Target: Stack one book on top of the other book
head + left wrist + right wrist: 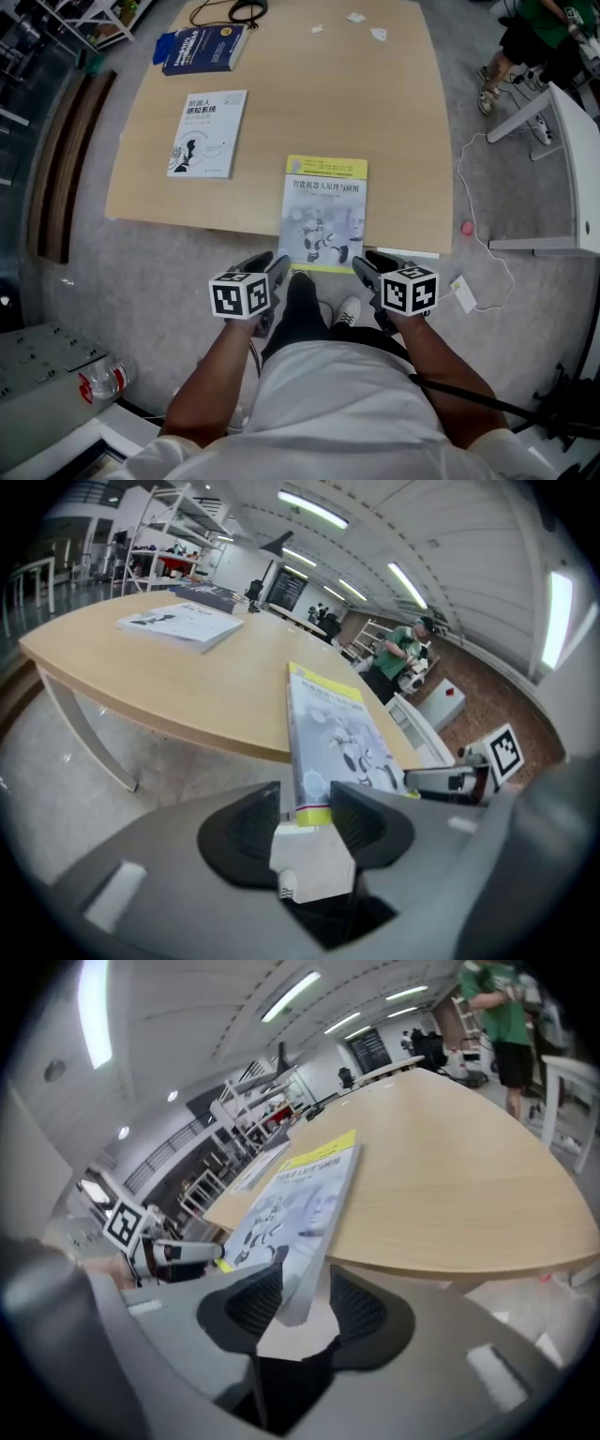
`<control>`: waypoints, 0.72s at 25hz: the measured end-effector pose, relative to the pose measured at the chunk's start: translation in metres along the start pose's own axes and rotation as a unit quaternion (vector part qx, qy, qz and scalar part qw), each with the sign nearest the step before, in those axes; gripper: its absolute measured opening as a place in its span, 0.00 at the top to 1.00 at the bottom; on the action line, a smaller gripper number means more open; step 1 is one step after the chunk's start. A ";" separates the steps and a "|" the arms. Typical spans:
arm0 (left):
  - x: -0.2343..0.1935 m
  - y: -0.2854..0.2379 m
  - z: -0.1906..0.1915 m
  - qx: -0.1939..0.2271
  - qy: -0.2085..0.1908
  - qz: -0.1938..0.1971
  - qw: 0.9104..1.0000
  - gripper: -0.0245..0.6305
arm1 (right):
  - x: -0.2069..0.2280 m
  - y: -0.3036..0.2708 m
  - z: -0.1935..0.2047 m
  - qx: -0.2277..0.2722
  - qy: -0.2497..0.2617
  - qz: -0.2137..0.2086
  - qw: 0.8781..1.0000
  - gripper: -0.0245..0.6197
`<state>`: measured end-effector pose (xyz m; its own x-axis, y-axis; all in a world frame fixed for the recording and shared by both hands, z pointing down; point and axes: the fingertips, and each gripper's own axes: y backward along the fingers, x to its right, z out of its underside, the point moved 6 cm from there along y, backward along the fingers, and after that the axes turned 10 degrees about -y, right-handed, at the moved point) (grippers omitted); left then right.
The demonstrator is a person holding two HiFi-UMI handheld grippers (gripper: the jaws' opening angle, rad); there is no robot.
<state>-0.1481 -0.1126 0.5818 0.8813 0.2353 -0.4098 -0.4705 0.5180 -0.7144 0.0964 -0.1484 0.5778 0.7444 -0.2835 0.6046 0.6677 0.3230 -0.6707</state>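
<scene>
Grey carpet is spreading under a pale wooden counter, and the person is standing at its near edge with a tool in each hand.

The left tool and the right tool are pointing down and forward at the 2 near corners of the yellow-banded book. In the left gripper view, the left tool is standing released: the book's near left corner is sitting between the 2 pads, with a slim gap showing on 1 side. In the right gripper view, the right tool is likewise standing released, with the book's near right corner lying between its pads and daylight showing on both sides.

That book is lying face up, its near end sticking out past the counter's near edge. Its cover is showing a yellow band across the far end, a thin yellow strip at the near end, and a pale grey-blue field carrying a white humanoid robot, a face and a printed title.

Farther back and to the left, a white book is lying flat, well apart from it. Beyond that, a blue book is resting near the far corner, and a black cable is curling at the far edge.
</scene>
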 end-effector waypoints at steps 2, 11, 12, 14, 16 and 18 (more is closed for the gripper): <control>-0.006 0.000 0.000 0.006 0.022 0.014 1.000 0.67 | 0.009 -0.001 -0.005 0.021 -0.064 -0.028 0.997 0.71; -0.012 -0.022 -0.008 -0.012 0.095 0.111 0.989 0.68 | 0.019 -0.023 -0.001 0.006 -0.192 -0.099 0.976 0.67; -0.011 -0.024 -0.009 -0.015 0.098 0.120 0.988 0.69 | 0.019 -0.024 -0.002 0.004 -0.196 -0.104 0.975 0.67; -0.011 -0.027 -0.010 -0.018 0.109 0.139 0.984 0.70 | 0.019 -0.026 -0.003 -0.001 -0.207 -0.116 0.971 0.67; -0.013 -0.029 -0.010 -0.021 0.127 0.162 0.978 0.71 | 0.019 -0.029 -0.004 -0.006 -0.220 -0.131 0.967 0.67; -0.015 -0.031 -0.009 -0.026 0.146 0.185 0.972 0.72 | 0.018 -0.031 -0.003 -0.012 -0.231 -0.144 0.962 0.67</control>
<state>-0.1467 -0.1398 0.6046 0.6053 0.1494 -0.7818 -0.7604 0.3988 -0.5125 0.0891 -0.1665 0.6087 0.4506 0.0751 0.8896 0.8499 0.2689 -0.4532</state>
